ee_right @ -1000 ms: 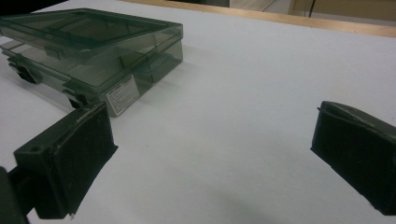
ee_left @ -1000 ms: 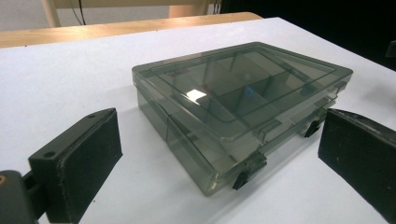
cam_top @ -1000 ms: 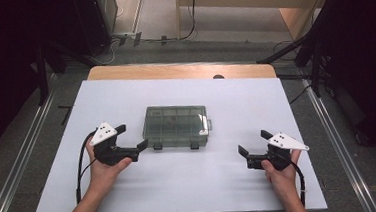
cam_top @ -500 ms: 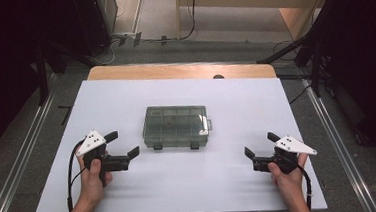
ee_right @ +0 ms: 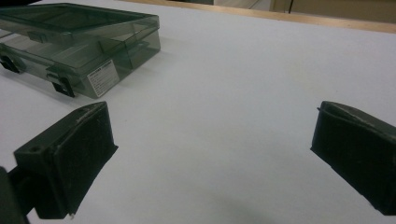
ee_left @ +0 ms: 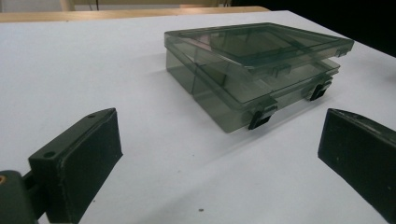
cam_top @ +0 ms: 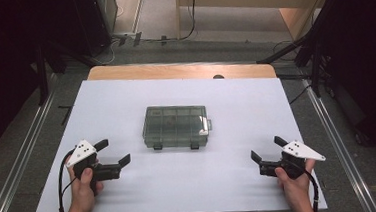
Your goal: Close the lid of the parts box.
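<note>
- Both hands have drawn back toward the near edge of the worktop (cam_top: 125, 98) since a second ago: the left gripper (cam_top: 113, 152), which then sat just beside the box's left end, now lies well apart from it, lower and further left.
- Since then the right gripper (cam_top: 265, 150) has shifted only a little, toward the near right corner, and the box has not moved.
- On the white worktop, roughly in its middle, the smoky clear plastic compartment box (cam_top: 176, 126) lies flat, well apart from both grippers and between them.
- Its lid (ee_left: 261, 44) is down, and two dark latches (ee_left: 259, 117) sit on the long side facing the person.
- A small white label (ee_right: 102, 77) sticks to the box's right end wall, seen in the right gripper view.
- From the left gripper view, the left gripper's jaws stand wide apart with bare worktop between them; they hold nothing, and the box sits ahead, beyond the gap.
- Likewise the right gripper's jaws are spread wide and empty, with the box up at the far left of its own view.
- Each gripper is held by a hand: the left hand (cam_top: 84, 186) and the right hand (cam_top: 294, 184) come in from the bottom edge of the high view.
- A black cable (cam_top: 60, 187) loops from the left gripper down past the wrist.
- Beyond the white sheet, a strip of bare wood (cam_top: 173, 71) shows at the worktop's far edge.
</note>
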Tool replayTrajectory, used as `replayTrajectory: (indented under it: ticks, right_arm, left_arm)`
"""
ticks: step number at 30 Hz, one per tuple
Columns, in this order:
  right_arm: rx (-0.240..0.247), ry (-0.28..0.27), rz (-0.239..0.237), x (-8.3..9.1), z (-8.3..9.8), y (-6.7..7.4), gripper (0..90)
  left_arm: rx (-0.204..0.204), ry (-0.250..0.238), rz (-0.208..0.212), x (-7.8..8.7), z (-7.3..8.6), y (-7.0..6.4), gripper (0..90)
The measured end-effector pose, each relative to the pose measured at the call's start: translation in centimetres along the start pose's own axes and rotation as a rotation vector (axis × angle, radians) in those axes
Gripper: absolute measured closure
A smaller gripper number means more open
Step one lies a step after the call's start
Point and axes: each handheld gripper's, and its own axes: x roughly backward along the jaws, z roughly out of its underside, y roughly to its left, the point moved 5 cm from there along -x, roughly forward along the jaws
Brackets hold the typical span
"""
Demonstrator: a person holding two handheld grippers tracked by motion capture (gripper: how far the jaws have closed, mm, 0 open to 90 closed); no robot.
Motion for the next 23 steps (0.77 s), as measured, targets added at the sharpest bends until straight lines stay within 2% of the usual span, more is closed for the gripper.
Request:
replayTrajectory:
  ticks: [5, 13, 18, 23]
  right_arm:
    - [-0.012, -0.002, 0.014, 0.9, 0.4, -0.4, 0.0]
    - [-0.031, -0.017, 0.045, 2.5, 0.8, -1.3, 0.0]
    - [-0.037, -0.017, 0.073, 3.5, 1.3, -1.8, 0.0]
    - [-0.056, -0.030, 0.091, 3.9, 1.2, -2.1, 0.0]
  left_arm:
    - [-0.010, -0.005, -0.013, 1.0, 0.2, 0.3, 0.0]
    - [0.004, -0.007, -0.035, 2.7, 1.0, 1.2, 0.0]
    - [-0.011, 0.009, -0.077, 3.9, 1.7, 1.9, 0.0]
    - [0.023, -0.001, -0.094, 4.6, 2.2, 2.8, 0.0]
